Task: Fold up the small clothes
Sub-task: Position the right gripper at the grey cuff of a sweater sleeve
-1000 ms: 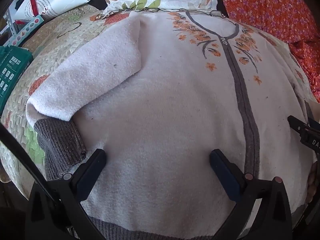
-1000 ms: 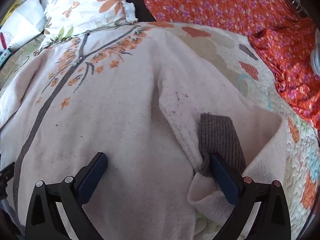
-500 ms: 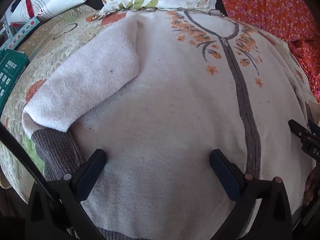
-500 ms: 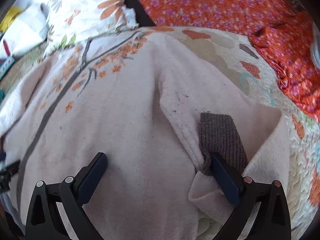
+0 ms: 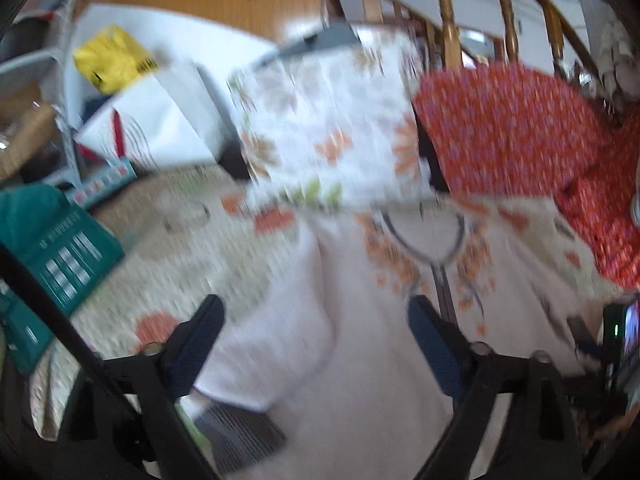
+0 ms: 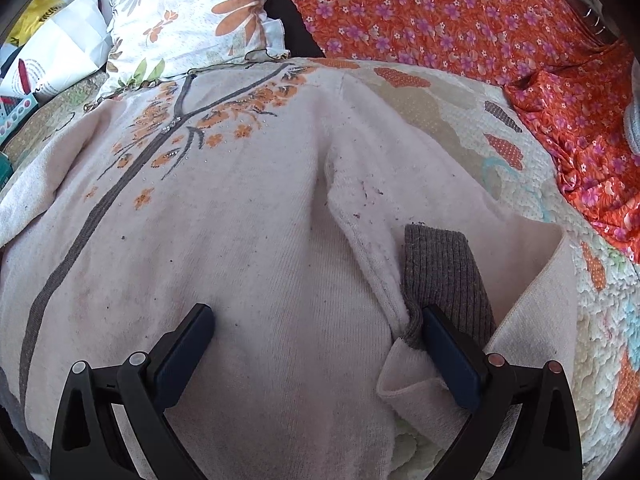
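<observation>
A pale pink sweater (image 6: 256, 248) with a grey centre stripe and orange flower embroidery lies spread flat on a quilted bed. My right gripper (image 6: 316, 320) is open and empty, low over the sweater's lower right body. Its right finger (image 6: 452, 360) is beside the folded-in right sleeve and its grey ribbed cuff (image 6: 440, 268). In the blurred left wrist view my left gripper (image 5: 316, 324) is open and empty above the sweater (image 5: 360, 380), over the left sleeve (image 5: 280, 340). The left grey cuff (image 5: 240, 436) shows below it.
A floral pillow (image 6: 188, 20) and an orange flowered cloth (image 6: 460, 28) lie beyond the sweater's neck. A teal box (image 5: 52, 256), a white bag (image 5: 160, 124) and a yellow bag (image 5: 112, 56) are at the left. Wooden bed rails (image 5: 448, 20) stand behind. The quilt (image 6: 500, 140) extends right.
My left gripper has swung up and tilted back fast, so its view now blurs and shows the pillows and headboard. My right gripper has barely moved.
</observation>
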Demonstrator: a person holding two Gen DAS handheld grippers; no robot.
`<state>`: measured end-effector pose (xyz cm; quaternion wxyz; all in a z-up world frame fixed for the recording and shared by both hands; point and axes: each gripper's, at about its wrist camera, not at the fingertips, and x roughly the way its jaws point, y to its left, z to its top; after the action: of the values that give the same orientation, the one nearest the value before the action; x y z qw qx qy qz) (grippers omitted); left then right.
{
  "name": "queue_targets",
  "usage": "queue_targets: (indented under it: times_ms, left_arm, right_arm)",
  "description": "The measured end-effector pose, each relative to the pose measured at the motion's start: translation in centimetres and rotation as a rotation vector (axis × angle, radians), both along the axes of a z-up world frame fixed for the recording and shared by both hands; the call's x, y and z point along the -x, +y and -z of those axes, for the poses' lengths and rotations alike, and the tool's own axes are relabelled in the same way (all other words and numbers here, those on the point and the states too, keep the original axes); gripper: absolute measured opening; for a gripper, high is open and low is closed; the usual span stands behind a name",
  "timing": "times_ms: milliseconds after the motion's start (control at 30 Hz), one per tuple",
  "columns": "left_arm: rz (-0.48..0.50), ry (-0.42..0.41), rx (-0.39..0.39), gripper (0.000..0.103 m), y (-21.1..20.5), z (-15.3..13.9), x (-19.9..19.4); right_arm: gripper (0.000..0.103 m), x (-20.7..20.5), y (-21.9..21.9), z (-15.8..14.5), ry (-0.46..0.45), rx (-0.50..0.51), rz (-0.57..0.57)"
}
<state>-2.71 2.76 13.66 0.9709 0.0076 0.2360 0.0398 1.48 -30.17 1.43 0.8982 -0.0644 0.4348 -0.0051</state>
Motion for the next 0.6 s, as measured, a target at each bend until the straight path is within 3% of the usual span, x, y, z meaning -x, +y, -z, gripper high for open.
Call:
queue_targets:
  times_ms: [67, 133, 333, 467, 600]
  left_arm:
    - [-0.014, -0.11, 0.012, 0.103, 0.3, -1.6, 0.2]
    - [0.005, -0.141, 0.011, 0.103, 0.2, -2.4, -0.6]
    - [0.061, -0.044, 0.012, 0.103, -0.9, -1.5, -4.9]
    - [0.075, -0.051, -0.006, 0.103, -1.4, 0.9, -5.3]
    - [0.156, 0.041, 0.031, 0.103, -2.0, 1.6, -7.1]
  right_arm:
    - [0.103, 0.0, 0.0, 0.0, -0.004, -0.001, 0.002]
    - [0.103, 0.1, 0.0, 0.1, -0.009, 0.001, 0.008]
    - [0.103, 0.1, 0.2, 0.1, -0.017, 0.014, 0.016]
    - [0.103, 0.3, 0.5, 0.1, -0.038, 0.034, 0.022]
    - [0.103, 0.4, 0.4, 0.1, -0.046, 0.027, 0.025]
